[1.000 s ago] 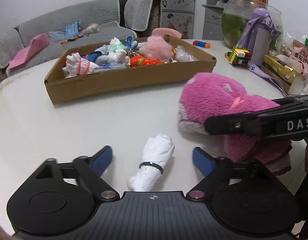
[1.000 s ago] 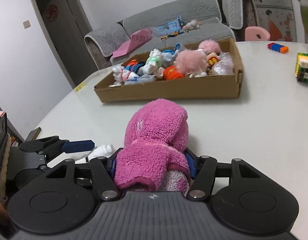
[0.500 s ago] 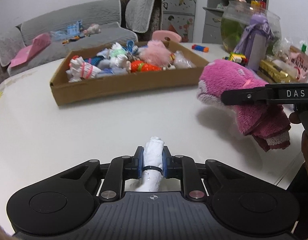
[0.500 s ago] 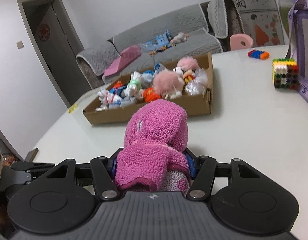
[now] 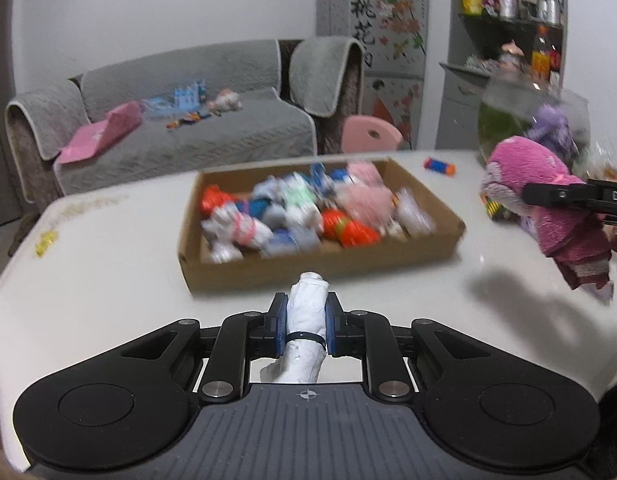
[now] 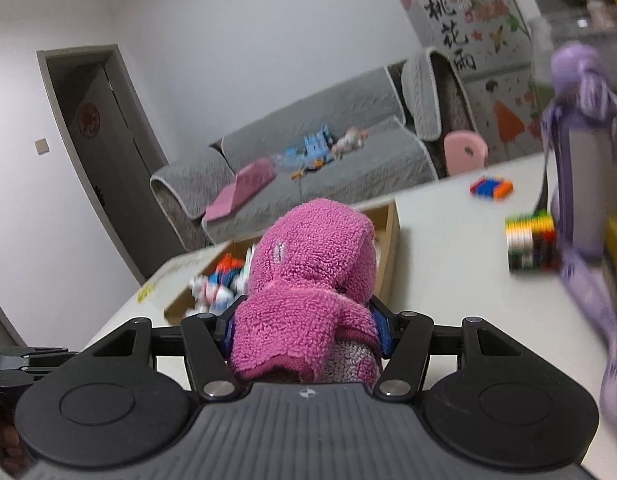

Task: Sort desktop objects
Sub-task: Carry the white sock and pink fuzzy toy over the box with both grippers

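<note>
The left gripper (image 5: 306, 326) is clamped narrowly on a rolled white sock (image 5: 306, 332). The right gripper (image 6: 304, 330), wider, squeezes a pink fleece bundle (image 6: 308, 280). A cardboard box (image 5: 320, 268) lies beyond both sets of fingertips.

The left gripper (image 5: 306, 330), a black two-finger tool with blue pads, is clamped on a rolled white cloth bundle with a dark band (image 5: 306, 320), held clear above the white tabletop (image 5: 108, 280). The right gripper (image 6: 304, 330), of the same black build, pinches a fluffy magenta towel bundle (image 6: 308, 280) and hangs above that tabletop, to the right of the left gripper.
</note>
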{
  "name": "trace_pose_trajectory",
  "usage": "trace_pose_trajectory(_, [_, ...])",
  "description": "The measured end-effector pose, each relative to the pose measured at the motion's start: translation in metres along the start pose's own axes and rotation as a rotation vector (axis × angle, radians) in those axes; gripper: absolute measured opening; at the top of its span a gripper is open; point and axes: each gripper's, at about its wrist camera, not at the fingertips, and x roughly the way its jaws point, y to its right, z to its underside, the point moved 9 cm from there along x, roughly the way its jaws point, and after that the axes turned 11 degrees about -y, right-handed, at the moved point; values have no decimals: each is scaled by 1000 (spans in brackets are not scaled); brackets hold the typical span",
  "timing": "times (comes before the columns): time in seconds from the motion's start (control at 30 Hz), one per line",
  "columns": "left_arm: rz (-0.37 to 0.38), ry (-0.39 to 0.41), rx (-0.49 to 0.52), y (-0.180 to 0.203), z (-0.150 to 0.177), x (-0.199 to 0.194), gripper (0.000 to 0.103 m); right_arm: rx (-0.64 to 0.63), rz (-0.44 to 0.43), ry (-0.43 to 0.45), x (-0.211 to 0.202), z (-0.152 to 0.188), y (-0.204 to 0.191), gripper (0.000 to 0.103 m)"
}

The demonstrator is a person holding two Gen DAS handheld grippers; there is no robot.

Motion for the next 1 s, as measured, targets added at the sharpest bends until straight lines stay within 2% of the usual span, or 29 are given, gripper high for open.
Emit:
trace_pose_trajectory(0.23, [-20, 95, -40, -28, -68, 2, 23, -70, 9, 90, 12, -67, -14, 56])
trace_pose_trajectory(0.47, [-8, 129, -60, -40, -132, 51, 24, -137, 5, 130, 48, -118, -21, 56])
trace_pose_trajectory(0.6, [9, 126, -55, -44, -149, 82, 24, -147, 0, 103, 73, -123, -12, 56])
trace_pose_trajectory(0.77, [18, 68, -82, -53, -153, 124, 24, -142, -10, 20, 107, -108, 3, 56])
trace_pose_trajectory(1.0, [22, 22, -78, -53, -153, 149, 24, -144, -23, -31, 123, -94, 0, 56])
